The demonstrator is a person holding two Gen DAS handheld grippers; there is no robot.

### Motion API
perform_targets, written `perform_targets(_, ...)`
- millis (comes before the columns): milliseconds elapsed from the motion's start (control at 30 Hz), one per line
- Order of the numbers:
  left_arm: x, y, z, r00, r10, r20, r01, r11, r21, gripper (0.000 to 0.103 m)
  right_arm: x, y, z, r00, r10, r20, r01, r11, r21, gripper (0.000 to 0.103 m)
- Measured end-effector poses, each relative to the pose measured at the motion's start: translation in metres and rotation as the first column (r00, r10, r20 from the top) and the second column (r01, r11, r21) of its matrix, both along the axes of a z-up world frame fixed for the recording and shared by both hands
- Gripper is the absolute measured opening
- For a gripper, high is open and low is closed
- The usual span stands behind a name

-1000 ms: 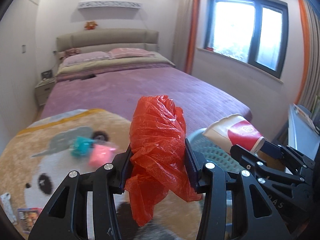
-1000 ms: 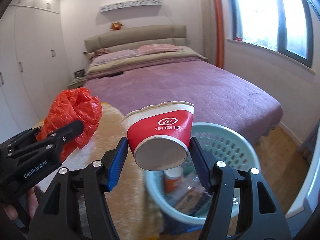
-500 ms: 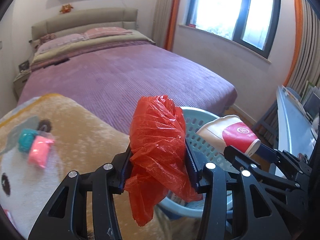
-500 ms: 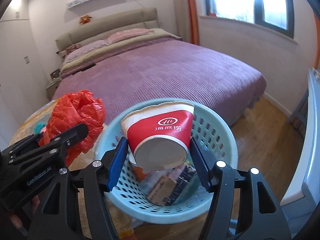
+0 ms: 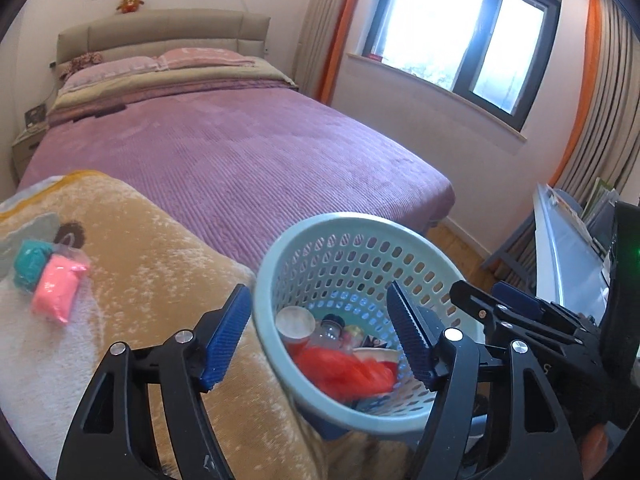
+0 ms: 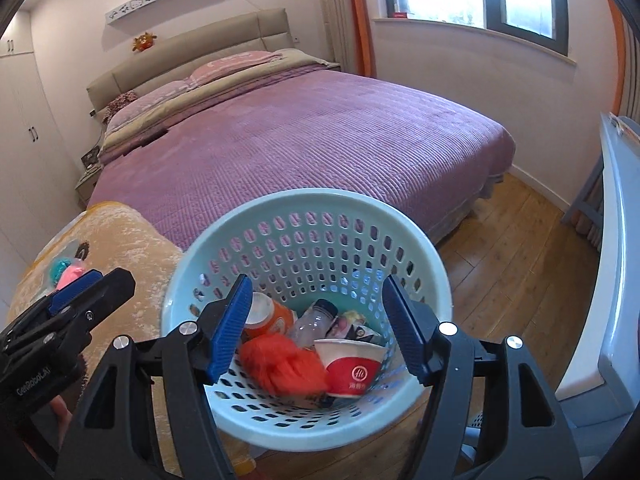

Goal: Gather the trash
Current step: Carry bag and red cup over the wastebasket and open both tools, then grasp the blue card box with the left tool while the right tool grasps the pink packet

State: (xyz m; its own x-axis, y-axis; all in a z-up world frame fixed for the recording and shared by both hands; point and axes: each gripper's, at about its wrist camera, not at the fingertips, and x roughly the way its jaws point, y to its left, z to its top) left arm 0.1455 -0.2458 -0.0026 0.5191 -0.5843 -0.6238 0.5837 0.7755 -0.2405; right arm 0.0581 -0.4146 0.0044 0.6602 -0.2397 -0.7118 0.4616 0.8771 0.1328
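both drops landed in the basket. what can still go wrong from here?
1. The left hand-held gripper and right hand-held gripper hang open over the laundry basket; lowering either could catch its rim and tip it.
2. The pink packet and teal item lie on the bear blanket, easy to miss.
3. The paper cup and red plastic bag sit loose on top and could spill if the basket is bumped.
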Motion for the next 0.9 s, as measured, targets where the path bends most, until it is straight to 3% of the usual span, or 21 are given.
perform_targets(200,-0.018,0.046,0.023,0.998,0.041,0.052,-0.039,0.998,-0.049,0.068,0.004,0.034,0.022,0.996,0.071,0.045,-0.070,0.997,-0.024,0.064)
perform_targets(467,-0.033,0.131,0.052,0.976,0.198,0.093,-0.191,0.978,-0.079,0.069,0.021,0.099,0.045,0.970,0.216,0.110,-0.213,0.976,-0.037,0.064)
perform_targets(633,-0.040,0.193,0.061,0.944,0.316,0.098,-0.310,0.948,-0.072,0.074,0.038,0.144,0.049,0.944,0.304,0.129,-0.300,0.953,-0.047,0.064)
perform_targets(800,-0.044,0.250,0.058,0.889,0.445,0.107,-0.447,0.895,-0.009,0.074,0.056,0.190,0.052,0.914,0.380,0.146,-0.363,0.923,-0.130,0.064)
perform_targets(900,-0.049,0.280,0.046,0.861,0.502,0.083,-0.505,0.863,0.018,0.081,0.071,0.206,0.046,0.894,0.427,0.138,-0.415,0.903,-0.108,0.064)
